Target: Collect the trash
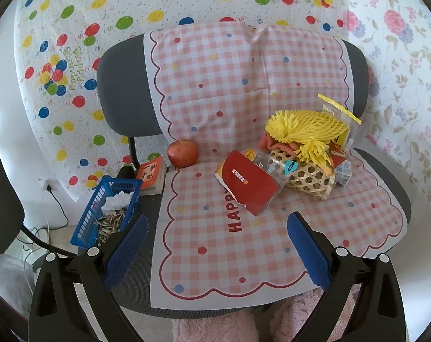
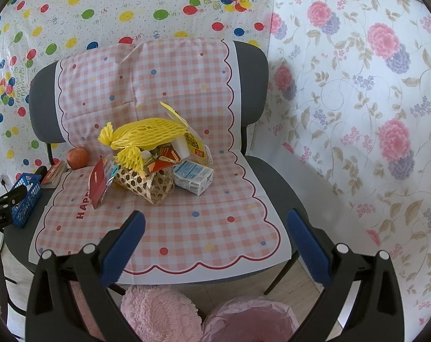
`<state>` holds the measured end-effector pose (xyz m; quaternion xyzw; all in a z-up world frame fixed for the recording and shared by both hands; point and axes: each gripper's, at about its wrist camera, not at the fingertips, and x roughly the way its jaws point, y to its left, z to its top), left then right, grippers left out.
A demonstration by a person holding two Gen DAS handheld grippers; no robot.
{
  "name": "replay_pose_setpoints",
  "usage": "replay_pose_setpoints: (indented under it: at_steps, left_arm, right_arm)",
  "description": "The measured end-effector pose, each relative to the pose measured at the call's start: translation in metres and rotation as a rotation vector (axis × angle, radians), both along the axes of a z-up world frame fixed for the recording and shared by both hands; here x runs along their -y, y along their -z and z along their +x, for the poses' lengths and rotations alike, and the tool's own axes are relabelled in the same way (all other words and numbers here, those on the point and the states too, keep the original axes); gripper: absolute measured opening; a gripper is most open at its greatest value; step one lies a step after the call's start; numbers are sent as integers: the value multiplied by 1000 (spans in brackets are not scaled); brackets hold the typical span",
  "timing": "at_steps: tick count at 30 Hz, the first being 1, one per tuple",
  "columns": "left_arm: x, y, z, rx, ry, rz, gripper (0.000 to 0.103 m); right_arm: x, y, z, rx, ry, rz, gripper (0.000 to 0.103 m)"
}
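both the left gripper and the right gripper gape apart, holding nothing, low in frame; woven basket of wrappers sits right of centre on the chair.

A woven bamboo basket lies tipped on its side on a pink gingham cloth, overflowing with trash. Yellow foam fruit netting bulges from its mouth above crumpled red and orange wrappers. A red snack bag leans against the basket on the apple's side; a small blue-and-white drink carton lies touching it on the other. A yellow-topped packet stands behind.
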<state>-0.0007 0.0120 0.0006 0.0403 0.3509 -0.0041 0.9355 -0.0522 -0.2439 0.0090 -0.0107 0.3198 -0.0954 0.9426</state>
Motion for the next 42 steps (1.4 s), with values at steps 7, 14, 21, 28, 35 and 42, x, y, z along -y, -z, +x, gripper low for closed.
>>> replay_pose_setpoints:
  at_steps: [7,14,21,28,35,42]
  left_arm:
    - [-3,3,-1,-2,-7,1,96]
    - [-4,4,0,-6,-10,1,96]
    - [-5,4,0,-8,-12,0,96]
    - [-6,7,4,-17,-16,4,96]
    - [-10,15,23,-37,-26,-1,96]
    - [-5,14,57,-38,-31,26,96]
  right_arm:
    - [0,0,1,0,-1,1,97]
    - [-3,2,3,-1,0,2,97]
    - [-3,2,3,-2,1,2,97]
    - [-6,5,5,-2,-5,6,97]
    - [-10,13,27,13,-66,36,97]
    - [3,9,70,68,-128,52,97]
